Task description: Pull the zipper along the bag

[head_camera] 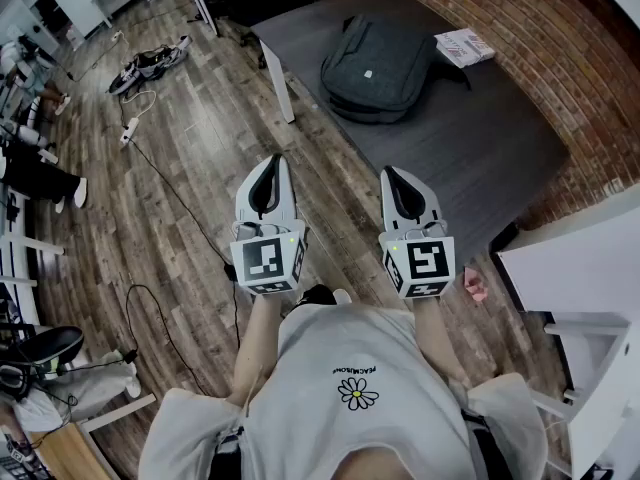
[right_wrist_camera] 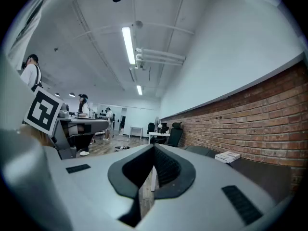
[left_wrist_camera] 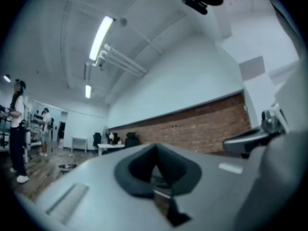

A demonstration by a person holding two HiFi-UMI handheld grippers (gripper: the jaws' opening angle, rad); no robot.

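Two tools are seen in the head view: the left hand-held gripper point(head_camera: 272, 163) and the right hand-held gripper point(head_camera: 396, 174), held side by side over a wooden floor point(head_camera: 180, 198). The bag point(head_camera: 380, 68) is laid flat on the tabletop point(head_camera: 480, 138), well apart from both. In the left gripper view, the jaws are pressed together, empty. In the right gripper view, the jaws are likewise closed on nothing.

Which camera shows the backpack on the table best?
The head view: the whole backpack lies flat on the grey table. The right gripper view catches only a low sliver of it; the left gripper view shows none.
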